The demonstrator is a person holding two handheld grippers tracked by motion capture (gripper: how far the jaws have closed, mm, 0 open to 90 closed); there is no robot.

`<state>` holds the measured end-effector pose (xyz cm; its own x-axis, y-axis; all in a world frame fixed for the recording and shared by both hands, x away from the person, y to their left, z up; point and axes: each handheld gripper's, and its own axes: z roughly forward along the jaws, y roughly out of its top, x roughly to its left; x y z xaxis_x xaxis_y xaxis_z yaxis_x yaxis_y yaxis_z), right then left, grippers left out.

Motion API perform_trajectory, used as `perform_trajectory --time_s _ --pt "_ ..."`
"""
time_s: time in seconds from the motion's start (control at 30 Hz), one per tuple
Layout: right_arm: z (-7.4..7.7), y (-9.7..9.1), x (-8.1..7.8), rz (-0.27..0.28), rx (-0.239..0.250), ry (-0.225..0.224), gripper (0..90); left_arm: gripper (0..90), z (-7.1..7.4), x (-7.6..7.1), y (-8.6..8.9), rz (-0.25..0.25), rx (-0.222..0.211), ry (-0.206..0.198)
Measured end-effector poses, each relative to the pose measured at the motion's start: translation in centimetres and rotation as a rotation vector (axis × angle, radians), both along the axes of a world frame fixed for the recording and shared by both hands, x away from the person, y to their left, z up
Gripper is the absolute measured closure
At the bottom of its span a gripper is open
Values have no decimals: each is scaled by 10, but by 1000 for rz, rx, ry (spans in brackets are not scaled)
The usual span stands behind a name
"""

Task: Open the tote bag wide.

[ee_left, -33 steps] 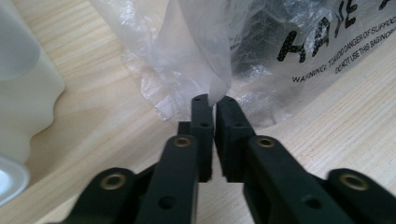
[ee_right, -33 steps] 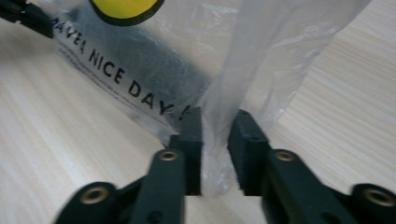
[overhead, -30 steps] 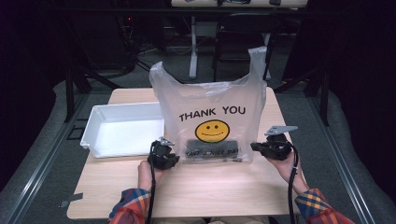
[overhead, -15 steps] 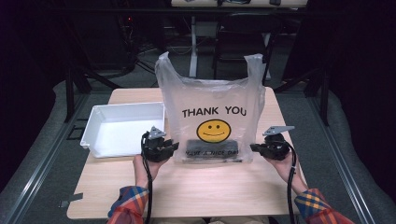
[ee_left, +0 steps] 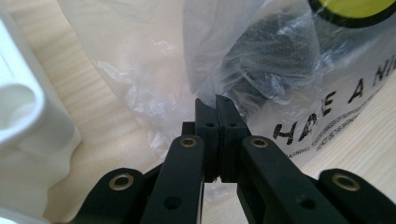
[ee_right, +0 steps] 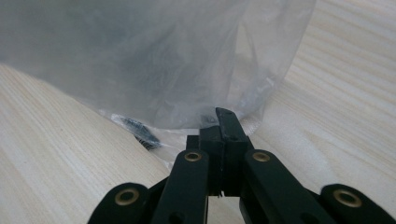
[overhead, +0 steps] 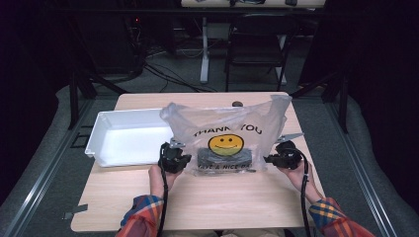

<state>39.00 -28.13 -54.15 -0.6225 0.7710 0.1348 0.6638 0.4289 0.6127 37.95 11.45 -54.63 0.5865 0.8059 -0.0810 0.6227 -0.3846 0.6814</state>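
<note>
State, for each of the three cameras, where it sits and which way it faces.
High view: above the person's side, facing forward and down on the table; forearms and both tongs show.
Left gripper view: on the left tongs, facing the plastic bag.
Right gripper view: on the right tongs, facing the bag's other corner.
All share the bag.

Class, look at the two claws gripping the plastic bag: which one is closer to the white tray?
The left claw, pinching the bag's lower corner right beside the white tray. The right claw grips the opposite corner, far from it.
</note>
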Motion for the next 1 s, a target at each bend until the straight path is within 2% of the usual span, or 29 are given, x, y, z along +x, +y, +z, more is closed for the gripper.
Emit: perform_trajectory --time_s 0.03,0.1,0.2,0.23,0.27,0.3,0.33,0.37,0.4,0.43,0.5,0.53,0.63,0.7,0.83,0.87,0.9,0.93,1.0 --pt "-1 0 1 -13 -24 -7 900 896 -1 1 0 -3 1 9" --pt "-2 -1 2 1 -13 16 900 896 -4 2 0 12 -5 10" --pt "-1 -2 1 -4 -1 9 860 896 -3 2 0 8 -1 13" --pt "4 -3 -1 -14 7 -17 743 895 -3 2 1 5 -1 11" --pt "4 -3 -1 -14 7 -17 743 895 -3 2 1 5 -1 11" --pt "8 -4 -2 0 1 -18 690 895 -3 1 1 12 -6 9" --pt "14 -4 -5 11 43 -34 605 892 -3 1 1 12 -6 10" --pt "18 -4 -7 22 53 -63 566 891 -3 2 2 14 -6 8" --pt "18 -4 -7 22 53 -63 566 891 -3 2 2 18 -6 5" --pt "28 -2 -13 44 59 -103 495 885 -3 2 2 18 -13 9" --pt "39 0 -18 57 71 -147 449 879 -2 2 4 18 -7 5" --pt "39 0 -18 57 71 -147 449 879 -2 1 4 18 -14 9" --pt "57 1 -23 49 94 -223 431 870 -2 1 5 23 -24 7" --pt "69 2 -24 35 128 -274 475 865 -2 0 6 28 -29 9" --pt "77 5 -23 13 141 -340 714 828 0 -1 7 24 -36 10" --pt "77 5 -21 13 152 -339 752 803 1 -1 7 20 -42 5" --pt "75 5 -19 10 156 -335 801 776 4 -2 11 -5 -25 2" --pt "72 5 -16 3 167 -326 849 725 6 -4 10 9 -46 -3" --pt "68 4 -13 -3 164 -312 897 626 12 -7 13 -1 -69 -20"
